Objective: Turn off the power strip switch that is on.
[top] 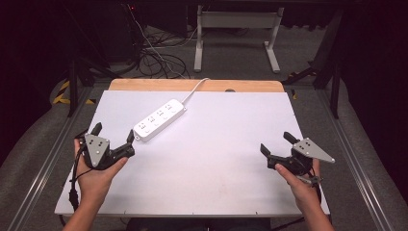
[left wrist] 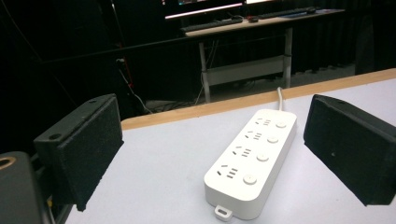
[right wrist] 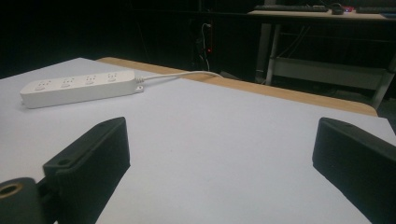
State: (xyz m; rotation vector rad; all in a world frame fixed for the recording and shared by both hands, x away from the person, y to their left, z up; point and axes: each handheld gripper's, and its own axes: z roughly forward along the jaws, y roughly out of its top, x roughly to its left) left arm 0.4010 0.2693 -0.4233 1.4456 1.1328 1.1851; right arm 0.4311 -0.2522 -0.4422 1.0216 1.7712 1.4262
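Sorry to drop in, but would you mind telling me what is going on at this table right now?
A person sits at the table with a gripper in each hand, and nothing is being held yet. The left gripper is open, close to the near end of a white power strip and aimed at it. The right gripper is also open, over bare table on the other side. The strip lies flat, and its cable runs off the far edge.
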